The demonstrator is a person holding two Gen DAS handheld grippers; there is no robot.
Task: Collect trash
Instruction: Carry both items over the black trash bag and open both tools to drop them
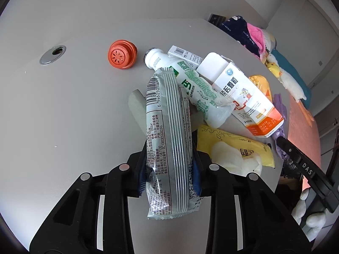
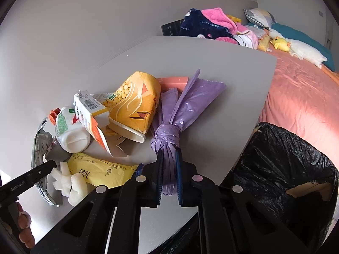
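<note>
A: Your left gripper [image 1: 169, 165] is clenched on the silver snack wrapper [image 1: 167, 148], pinched near its lower third, so most of the length stands out ahead of the pads. What worries you there?

B: That free end leans against the white drink bottle [image 1: 190, 89] just ahead of the tongs. If you lift sideways, the wrapper can drag the bottle, and the bottle touches the white and orange carton [image 1: 245, 99] to its right. A chain of rolling things near the table [image 1: 63, 105] edge is the risk.

A: And the right one?

B: Your right gripper [image 2: 169, 175] is clamped around the tail of the knotted purple bag [image 2: 171, 127]; the knot sits just beyond the fingertips and the loose flaps fan out further ahead. You hold thin, slick film below the knot, so in my view it could slip through the pads if you swing fast.

A: Where does it all go?

B: The black-lined bin [image 2: 286, 169] stands to the right of your right tongs, below the table edge. The purple bag has a short trip. The wrapper has to cross over the yellow pack [image 1: 233, 148] and the foam pieces [image 2: 70, 184], and your two tools are already close together, so you may knock one arm with the other.

A: So, lift straight up first?

B: Yes, clear the pile, then carry across.
</note>
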